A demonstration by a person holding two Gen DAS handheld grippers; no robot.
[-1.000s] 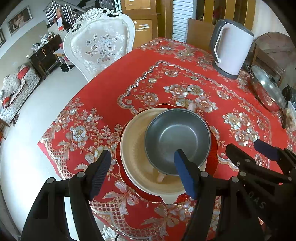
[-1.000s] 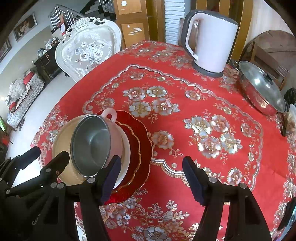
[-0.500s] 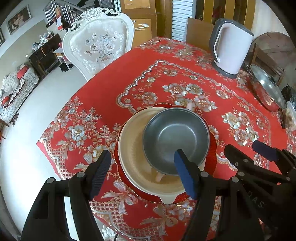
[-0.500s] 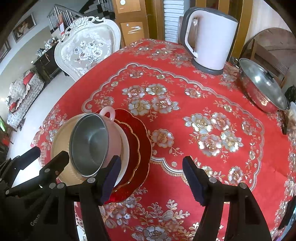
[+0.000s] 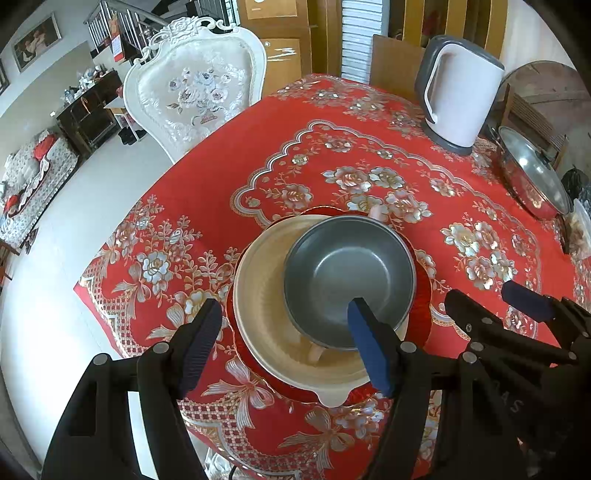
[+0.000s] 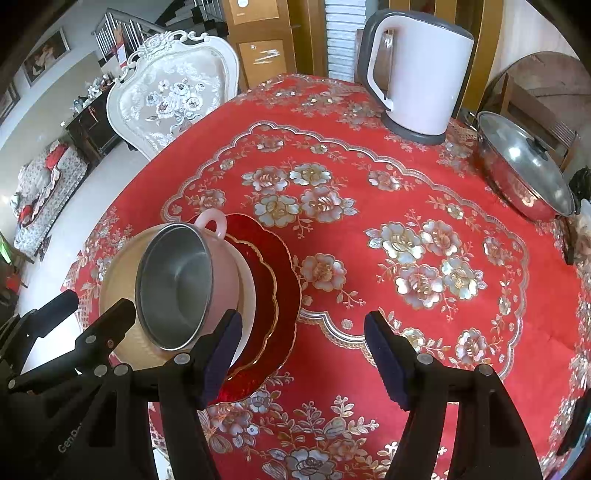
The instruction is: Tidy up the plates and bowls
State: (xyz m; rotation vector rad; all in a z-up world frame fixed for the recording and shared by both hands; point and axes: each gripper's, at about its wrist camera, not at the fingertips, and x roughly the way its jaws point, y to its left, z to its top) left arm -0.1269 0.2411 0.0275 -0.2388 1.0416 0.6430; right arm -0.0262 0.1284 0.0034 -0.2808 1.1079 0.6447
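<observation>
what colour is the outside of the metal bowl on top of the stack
Pale pink outside, bare steel inside; the metal bowl shows it best in the right wrist view.

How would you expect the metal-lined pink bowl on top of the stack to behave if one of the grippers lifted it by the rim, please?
The pink bowl sits off-centre and tilted in the cream bowl, so a nudge would probably rock it or slide it. Its smooth steel lining looks slippery against the pads. It seems rigid and fairly light, yet the red plates underneath look breakable if it drops.

This is a home. A desk (image 6: 369, 177) has a red flowery cloth, a white kettle (image 6: 417, 70) and a lidded pot (image 6: 524, 166). A fancy white chair (image 5: 195, 92), a sofa (image 5: 33, 181) and stairs (image 5: 118, 26) stand behind.
</observation>
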